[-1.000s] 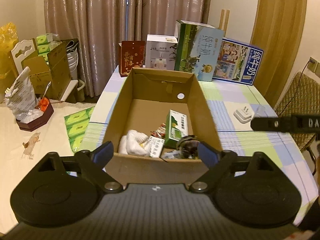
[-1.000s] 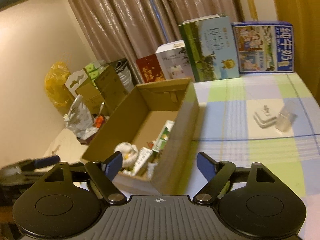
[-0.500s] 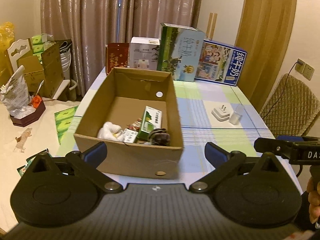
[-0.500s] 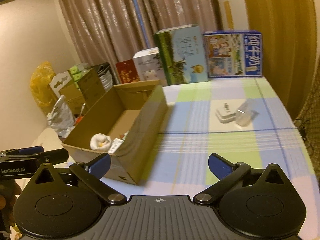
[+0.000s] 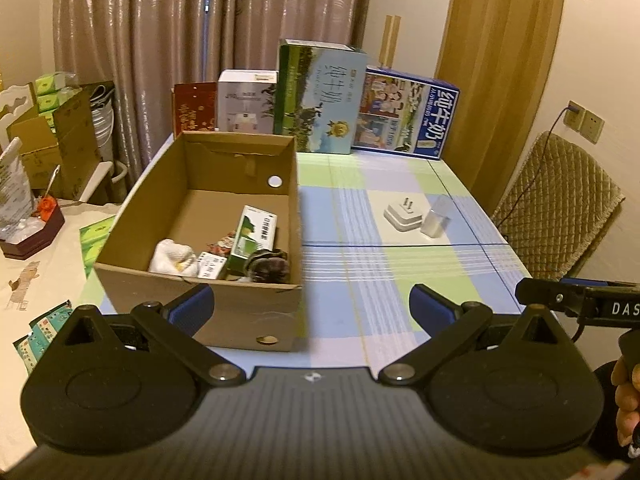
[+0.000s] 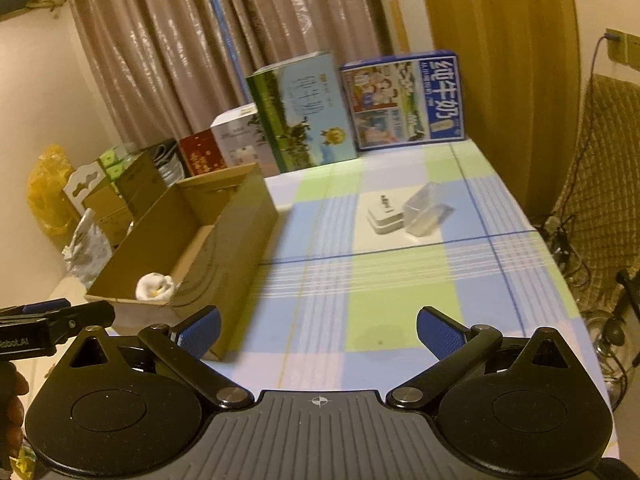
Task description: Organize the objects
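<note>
While several small items already lay in the cardboard box (image 5: 208, 216) at the table's left edge | charger (image 5: 402, 216) and clear case (image 5: 435, 220) remained out near the right edge | left gripper (image 5: 310, 308) and right gripper (image 6: 318, 330) both spread wide, empty.

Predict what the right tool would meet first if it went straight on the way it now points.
Probably the bare checked tablecloth; the right tool points down at it, short of the white plug adapter. Depth is unclear.
</note>
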`<act>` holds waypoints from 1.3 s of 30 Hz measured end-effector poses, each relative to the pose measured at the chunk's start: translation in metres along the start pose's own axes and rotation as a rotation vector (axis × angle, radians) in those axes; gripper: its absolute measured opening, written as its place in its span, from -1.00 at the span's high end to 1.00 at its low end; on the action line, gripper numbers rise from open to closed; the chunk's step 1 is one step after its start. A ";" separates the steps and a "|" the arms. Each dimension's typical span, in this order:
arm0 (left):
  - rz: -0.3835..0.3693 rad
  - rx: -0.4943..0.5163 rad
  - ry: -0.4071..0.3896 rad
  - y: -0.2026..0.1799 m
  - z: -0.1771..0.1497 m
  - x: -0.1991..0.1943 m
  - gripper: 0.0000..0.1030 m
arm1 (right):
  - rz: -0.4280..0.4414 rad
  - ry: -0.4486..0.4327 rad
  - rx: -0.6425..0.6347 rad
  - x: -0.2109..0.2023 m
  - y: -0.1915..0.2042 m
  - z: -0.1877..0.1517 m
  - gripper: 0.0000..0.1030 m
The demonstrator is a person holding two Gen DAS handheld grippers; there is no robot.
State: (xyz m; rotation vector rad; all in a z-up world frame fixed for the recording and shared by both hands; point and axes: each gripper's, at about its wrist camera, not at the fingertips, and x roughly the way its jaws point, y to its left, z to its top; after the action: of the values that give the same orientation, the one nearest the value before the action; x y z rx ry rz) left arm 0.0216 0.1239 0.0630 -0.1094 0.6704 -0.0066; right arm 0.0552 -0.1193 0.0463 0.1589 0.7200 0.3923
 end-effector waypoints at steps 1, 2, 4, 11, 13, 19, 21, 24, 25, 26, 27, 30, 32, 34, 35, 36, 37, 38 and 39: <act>-0.006 0.001 0.002 -0.003 0.000 0.002 -0.98 | -0.006 -0.002 0.003 -0.001 -0.003 0.000 -0.96; -0.012 0.002 0.003 -0.005 0.000 0.003 -0.98 | -0.014 -0.005 0.007 -0.002 -0.007 0.001 -0.96; -0.021 0.003 0.002 -0.010 0.000 0.005 -0.98 | -0.031 -0.012 0.013 -0.004 -0.015 0.001 -0.96; -0.073 0.047 0.000 -0.038 0.005 0.023 -0.98 | -0.092 -0.024 0.042 0.000 -0.047 0.005 -0.96; -0.086 0.065 -0.002 -0.047 0.008 0.030 -0.98 | -0.106 -0.026 0.049 0.004 -0.057 0.007 -0.96; -0.108 0.104 -0.009 -0.069 0.025 0.064 -0.98 | -0.139 -0.031 0.063 0.027 -0.085 0.021 -0.96; -0.107 0.105 -0.004 -0.075 0.032 0.080 -0.98 | -0.146 -0.036 0.075 0.038 -0.096 0.027 -0.96; -0.119 0.078 0.018 -0.079 0.042 0.107 -0.98 | -0.158 -0.030 0.098 0.060 -0.112 0.037 -0.96; -0.132 0.053 0.033 -0.080 0.046 0.117 -0.98 | -0.156 -0.024 0.100 0.069 -0.116 0.040 -0.96; -0.138 0.036 0.047 -0.080 0.050 0.127 -0.98 | -0.152 -0.022 0.099 0.077 -0.121 0.044 -0.96; -0.135 0.035 0.058 -0.082 0.054 0.136 -0.97 | -0.149 -0.021 0.100 0.085 -0.124 0.047 -0.96; -0.115 0.069 0.068 -0.090 0.063 0.165 -0.97 | -0.136 -0.018 0.107 0.112 -0.134 0.058 -0.96; -0.090 0.094 0.071 -0.093 0.068 0.186 -0.97 | -0.124 -0.016 0.105 0.133 -0.138 0.065 -0.88; -0.067 0.109 0.074 -0.096 0.073 0.206 -0.97 | -0.102 -0.007 0.100 0.154 -0.141 0.071 -0.69; -0.058 0.118 0.077 -0.097 0.075 0.217 -0.97 | -0.094 -0.004 0.096 0.165 -0.142 0.074 -0.58; -0.053 0.127 0.079 -0.098 0.078 0.226 -0.97 | -0.091 0.001 0.092 0.175 -0.143 0.075 -0.54; -0.045 0.138 0.081 -0.099 0.080 0.236 -0.97 | -0.088 0.010 0.089 0.187 -0.145 0.076 -0.47; -0.039 0.150 0.083 -0.100 0.081 0.243 -0.97 | -0.082 0.022 0.094 0.198 -0.148 0.077 -0.41; -0.033 0.163 0.084 -0.101 0.083 0.252 -0.97 | -0.073 0.034 0.103 0.208 -0.151 0.078 -0.39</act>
State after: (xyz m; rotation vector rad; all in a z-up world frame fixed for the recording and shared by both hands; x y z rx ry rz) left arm 0.2731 0.0212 -0.0182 0.0369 0.7496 -0.0981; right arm 0.2935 -0.1744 -0.0636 0.2224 0.7774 0.2886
